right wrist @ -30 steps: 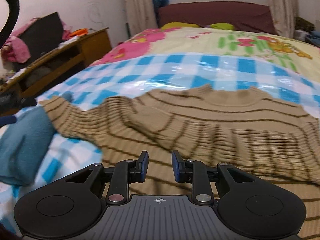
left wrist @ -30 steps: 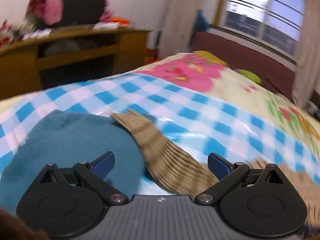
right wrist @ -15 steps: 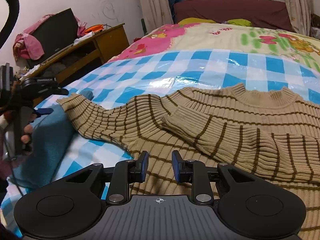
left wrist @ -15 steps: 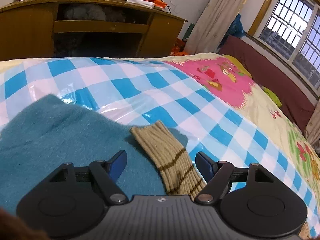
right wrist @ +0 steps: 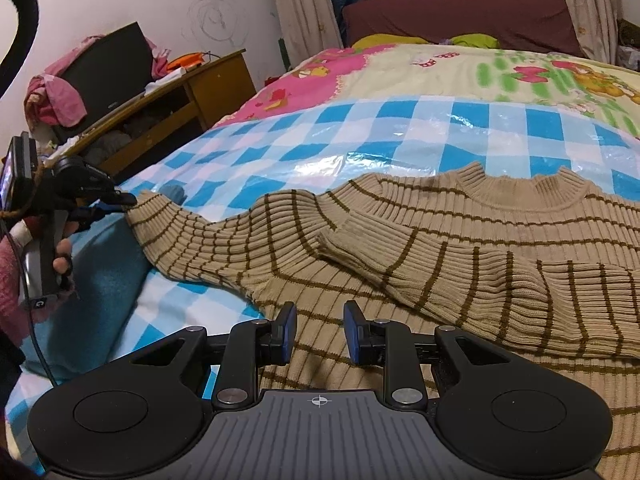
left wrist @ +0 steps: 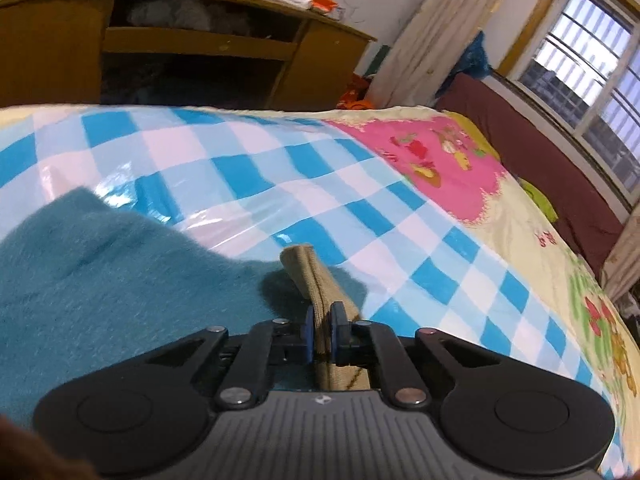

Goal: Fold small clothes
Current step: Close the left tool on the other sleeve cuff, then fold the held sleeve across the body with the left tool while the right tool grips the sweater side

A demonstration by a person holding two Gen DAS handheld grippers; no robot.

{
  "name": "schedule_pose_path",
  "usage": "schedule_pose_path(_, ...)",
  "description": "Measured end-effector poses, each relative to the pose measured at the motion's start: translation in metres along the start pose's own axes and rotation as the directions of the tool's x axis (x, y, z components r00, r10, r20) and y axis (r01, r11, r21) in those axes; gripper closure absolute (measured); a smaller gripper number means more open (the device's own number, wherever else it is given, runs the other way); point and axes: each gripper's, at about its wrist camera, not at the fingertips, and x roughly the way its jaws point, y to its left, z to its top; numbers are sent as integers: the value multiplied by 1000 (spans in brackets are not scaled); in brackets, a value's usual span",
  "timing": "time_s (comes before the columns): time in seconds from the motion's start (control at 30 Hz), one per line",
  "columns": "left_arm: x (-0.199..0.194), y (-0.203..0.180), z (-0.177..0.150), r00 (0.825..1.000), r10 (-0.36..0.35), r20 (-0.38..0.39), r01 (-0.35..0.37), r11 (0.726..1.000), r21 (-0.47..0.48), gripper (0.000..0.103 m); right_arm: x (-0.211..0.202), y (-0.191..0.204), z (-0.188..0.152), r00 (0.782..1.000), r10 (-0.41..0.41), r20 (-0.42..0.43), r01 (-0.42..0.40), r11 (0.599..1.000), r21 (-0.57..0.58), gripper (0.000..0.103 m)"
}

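Your left gripper point(left wrist: 320, 330) is clamped on the cuff of the sweater point(right wrist: 460, 248); your right gripper point(right wrist: 320, 330) hovers over its hem, jaws partly apart with nothing between them. No writing is readable. The sweater is tan ribbed knit with thin brown stripes, lying on the blue checked sheet point(right wrist: 360, 136), its outstretched sleeve resting on a teal garment point(left wrist: 120, 280).

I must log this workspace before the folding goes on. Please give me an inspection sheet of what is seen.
Surface: bed with a blue checked plastic sheet.
Job's things: striped sweater lies flat, one sleeve folded across the body; the other sleeve's cuff rests on a teal cloth.
Clutter: nothing seen on the sheet.
Grippers: left gripper shut on the cuff; right gripper over the sweater's lower part, fingers apart, gripping nothing.
Cables: black cable hanging from the left gripper's handle.
Surroundings: wooden desk, curtains, window.
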Motion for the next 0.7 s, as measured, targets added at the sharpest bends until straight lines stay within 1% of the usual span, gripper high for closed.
schedule_pose_path(0.1, -5, -13, 0, 999, -46, -6, 46, 999, 27, 92, -2, -2, 1, 1000, -2, 4, 2, 1000, 6, 78)
schedule_pose_path(0.17, -11, -25, -4, 996, -93, -17, 94, 994, 56, 92, -5, -4, 2, 1000, -2, 10, 2, 1000, 11, 78)
schedule_pose_path(0.23, -17, -38, -11, 988, -152, -39, 155, 984, 83, 92, -7, -7, 3, 1000, -2, 16, 2, 1000, 21, 78)
schedule_pose_path(0.27, -20, -46, -16, 980, -189, -57, 193, 977, 95, 92, -8, -9, 3, 1000, -3, 19, 3, 1000, 26, 78)
schedule_pose_path(0.37, -29, -74, -35, 945, -301, -129, 317, 941, 122, 92, -14, -17, 5, 999, -10, 32, 9, 998, 57, 78)
schedule_pose_path(0.43, -37, -95, -53, 907, -379, -185, 407, 902, 143, 92, -19, -26, 7, 999, -20, 41, 16, 996, 85, 78)
schedule_pose_path(0.47, -41, -105, -64, 883, -414, -219, 450, 880, 152, 92, -21, -30, 7, 999, -26, 45, 21, 995, 96, 78)
schedule_pose_path(0.5, -45, -115, -76, 865, -437, -248, 482, 860, 168, 92, -24, -33, 7, 998, -33, 49, 28, 994, 104, 78)
schedule_pose_path(0.53, -49, -121, -86, 852, -449, -269, 503, 845, 183, 92, -27, -39, 7, 998, -45, 54, 39, 993, 113, 78)
schedule_pose_path(0.6, -58, -127, -106, 831, -467, -303, 534, 823, 194, 92, -31, -47, 7, 997, -60, 53, 52, 990, 130, 77)
schedule_pose_path(0.63, -62, -125, -113, 830, -465, -309, 534, 822, 198, 92, -34, -52, 6, 997, -58, 48, 51, 988, 146, 75)
schedule_pose_path(0.67, -67, -121, -119, 844, -446, -299, 515, 830, 216, 92, -35, -55, 7, 997, -58, 45, 50, 986, 158, 75)
schedule_pose_path(0.7, -72, -119, -125, 862, -422, -280, 489, 837, 245, 92, -35, -58, 8, 998, -54, 43, 46, 985, 166, 75)
